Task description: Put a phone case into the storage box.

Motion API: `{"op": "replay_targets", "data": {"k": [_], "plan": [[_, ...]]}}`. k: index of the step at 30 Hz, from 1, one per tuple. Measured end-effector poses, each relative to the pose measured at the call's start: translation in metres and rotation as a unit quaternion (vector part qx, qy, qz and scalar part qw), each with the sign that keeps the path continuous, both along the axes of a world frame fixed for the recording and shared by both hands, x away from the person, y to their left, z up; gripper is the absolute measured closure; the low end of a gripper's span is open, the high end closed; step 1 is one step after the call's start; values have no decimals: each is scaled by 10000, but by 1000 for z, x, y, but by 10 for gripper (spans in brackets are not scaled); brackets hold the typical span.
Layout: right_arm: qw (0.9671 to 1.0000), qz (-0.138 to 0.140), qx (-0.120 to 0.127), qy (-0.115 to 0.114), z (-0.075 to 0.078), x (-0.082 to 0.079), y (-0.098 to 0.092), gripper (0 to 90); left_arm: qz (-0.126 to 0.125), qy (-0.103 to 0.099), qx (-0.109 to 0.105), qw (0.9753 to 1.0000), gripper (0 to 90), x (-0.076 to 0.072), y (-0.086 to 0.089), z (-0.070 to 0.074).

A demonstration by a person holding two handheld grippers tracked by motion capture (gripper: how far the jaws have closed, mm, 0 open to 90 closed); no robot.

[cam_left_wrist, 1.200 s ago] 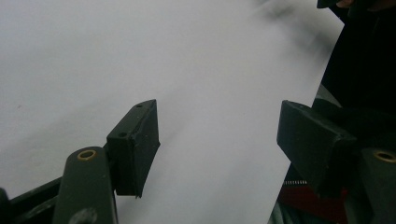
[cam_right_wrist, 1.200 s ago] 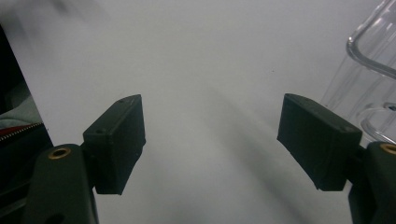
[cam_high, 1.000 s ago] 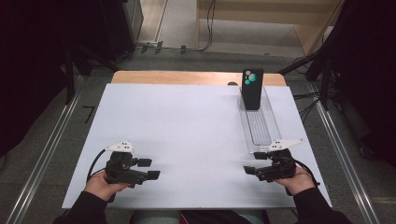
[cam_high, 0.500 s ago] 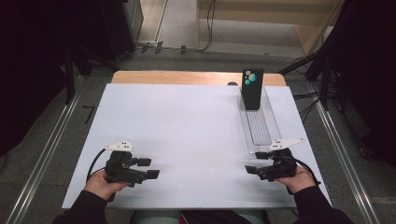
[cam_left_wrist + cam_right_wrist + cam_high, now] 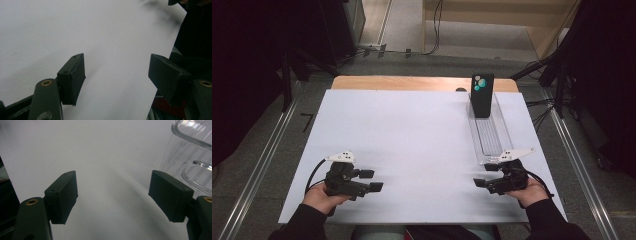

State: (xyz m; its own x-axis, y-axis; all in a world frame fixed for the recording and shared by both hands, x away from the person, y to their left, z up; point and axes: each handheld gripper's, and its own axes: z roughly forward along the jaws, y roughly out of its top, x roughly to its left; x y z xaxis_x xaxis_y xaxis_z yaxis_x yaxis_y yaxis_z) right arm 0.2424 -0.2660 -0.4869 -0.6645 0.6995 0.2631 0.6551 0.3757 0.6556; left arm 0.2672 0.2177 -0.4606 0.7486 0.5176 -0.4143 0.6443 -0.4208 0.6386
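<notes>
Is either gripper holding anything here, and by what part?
Nothing is held. The left gripper and right gripper both stand open over the white table.

Clear tray cut off at right edge, far table corner blurred

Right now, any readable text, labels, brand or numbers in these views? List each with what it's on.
None readable.
Black phone standing at the far end of the clear tray: teal and white round shapes on its back, no letters or digits legible.
White board: blank.
Left claw and right claw: no markings legible on the pads or the grey plates.
</notes>
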Motion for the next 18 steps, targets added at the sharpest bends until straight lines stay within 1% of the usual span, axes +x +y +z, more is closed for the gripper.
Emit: {"op": "replay_targets", "data": {"k": [13,18], "plan": [[10000,-36,0,8,0,0,-1,214,-7,4,5,10000,295,0,0,0],[10000,7,9,-19,0,0,-1,213,-17,3,7,10000,295,0,0,0]]}}
